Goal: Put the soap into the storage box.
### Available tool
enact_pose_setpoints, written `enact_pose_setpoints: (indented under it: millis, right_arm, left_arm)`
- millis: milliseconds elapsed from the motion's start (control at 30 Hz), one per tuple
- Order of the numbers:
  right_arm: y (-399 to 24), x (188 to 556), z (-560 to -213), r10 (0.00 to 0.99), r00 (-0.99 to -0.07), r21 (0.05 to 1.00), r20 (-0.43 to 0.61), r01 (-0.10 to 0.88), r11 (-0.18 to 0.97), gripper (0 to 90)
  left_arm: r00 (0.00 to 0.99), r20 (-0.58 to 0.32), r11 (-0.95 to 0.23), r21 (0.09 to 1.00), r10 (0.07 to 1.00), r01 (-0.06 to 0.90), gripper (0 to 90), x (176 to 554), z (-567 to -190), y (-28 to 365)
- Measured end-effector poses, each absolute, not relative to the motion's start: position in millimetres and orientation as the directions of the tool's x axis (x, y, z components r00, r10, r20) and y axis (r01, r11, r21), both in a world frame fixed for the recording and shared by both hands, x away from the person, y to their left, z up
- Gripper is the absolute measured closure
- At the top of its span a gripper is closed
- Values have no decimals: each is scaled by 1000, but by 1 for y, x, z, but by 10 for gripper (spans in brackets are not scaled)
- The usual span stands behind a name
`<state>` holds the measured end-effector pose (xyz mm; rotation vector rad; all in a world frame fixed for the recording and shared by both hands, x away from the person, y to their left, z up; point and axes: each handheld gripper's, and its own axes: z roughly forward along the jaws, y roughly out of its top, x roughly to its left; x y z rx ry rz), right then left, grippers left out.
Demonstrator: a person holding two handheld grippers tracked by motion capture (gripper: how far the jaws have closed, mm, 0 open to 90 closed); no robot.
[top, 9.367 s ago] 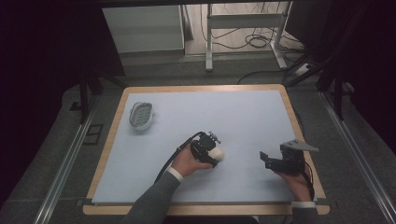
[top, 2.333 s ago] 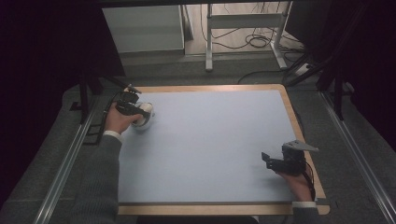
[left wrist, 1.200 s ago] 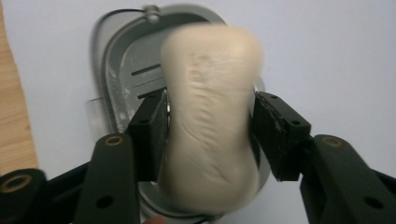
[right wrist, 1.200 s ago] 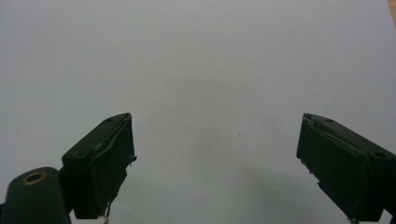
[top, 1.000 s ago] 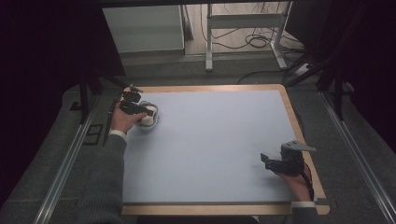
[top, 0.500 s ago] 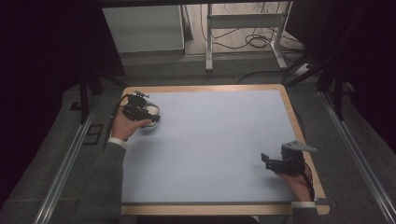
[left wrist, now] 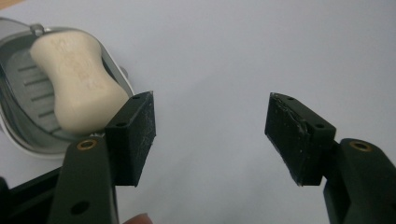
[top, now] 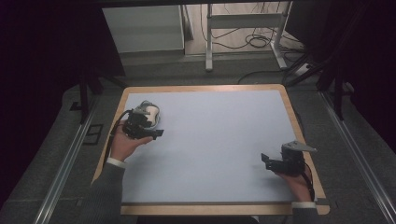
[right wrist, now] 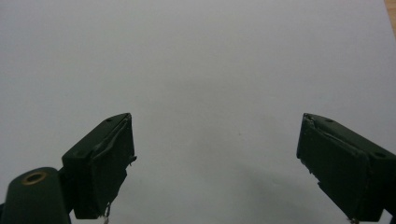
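While soap (left wrist: 77, 88) rests in dish (left wrist: 18, 135), left gripper (left wrist: 210, 135) gapes empty.

Cream waisted soap bar (left wrist: 74, 86) lies flat (embossed face up) in grey ribbed oval soap dish (left wrist: 21, 77), counter's far-left corner.

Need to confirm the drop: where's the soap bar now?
The soap bar lies in the grey soap dish at the mat's far left corner, beside the open left hand-held gripper.

Wood-edged table (top: 289, 109) with pale blue-grey top, grey soap dish (top: 154, 110) near its far left corner
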<state>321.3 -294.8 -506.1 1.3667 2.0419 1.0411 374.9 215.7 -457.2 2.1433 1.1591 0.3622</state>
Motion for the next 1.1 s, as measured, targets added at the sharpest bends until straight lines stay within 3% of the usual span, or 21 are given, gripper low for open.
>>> enact_pose_setpoints:
  millis: [167, 433, 900, 1100]
  right_arm:
    - [-296, 320, -505, 919, -392, 800, 30, 561, 213, 111]
    - [-298, 320, -505, 923, -384, 803, 33, 560, 205, 110]
    - [-295, 318, -503, 921, -389, 818, 9, 533, 217, 111]
    - [-292, 318, -505, 919, -395, 813, -1, 534, 230, 111]
  left_arm:
    - [565, -40, -398, 668, 824, 629, 332, 352, -470, 217]
    - [548, -79, -352, 688, 833, 635, 321, 317, -495, 226]
    - [541, -139, -305, 699, 829, 646, 316, 301, -509, 233]
    - [553, -125, -326, 694, 824, 642, 310, 303, -513, 230]
